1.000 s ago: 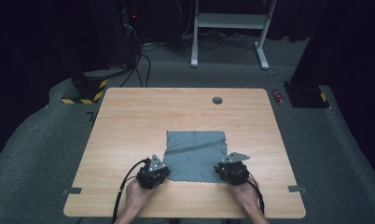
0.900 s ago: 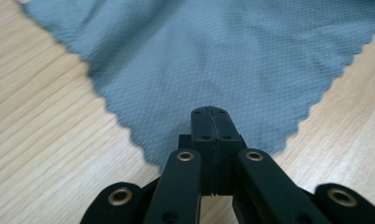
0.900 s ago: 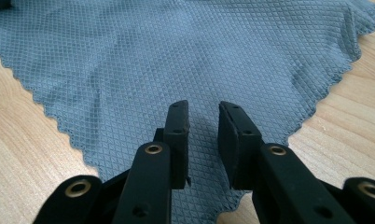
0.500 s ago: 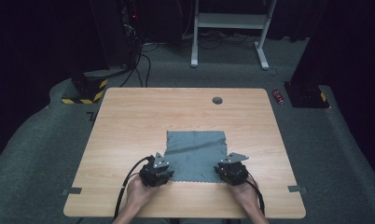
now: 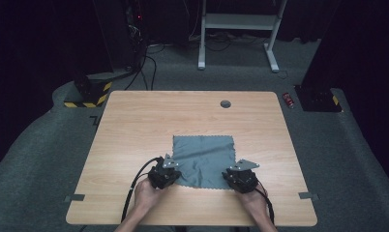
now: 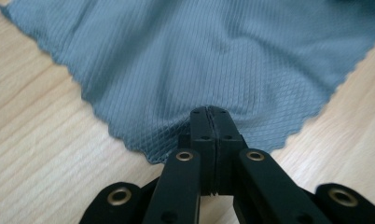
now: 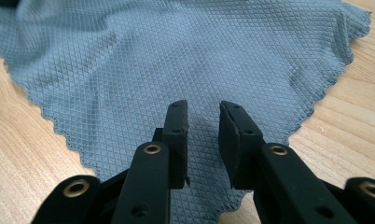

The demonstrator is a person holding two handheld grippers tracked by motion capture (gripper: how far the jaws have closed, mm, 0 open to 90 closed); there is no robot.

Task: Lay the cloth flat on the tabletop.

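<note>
Left gripper: jaws pinched on cloth near corner, for lifting | right gripper: jaws apart over opposite near corner, grip pending

No text, label, brand or number can be read in any of the views. The one sign-like marking is the yellow-and-black hazard striping on a dark base standing on the floor beyond the far left corner of the surface; it carries no words.
</note>
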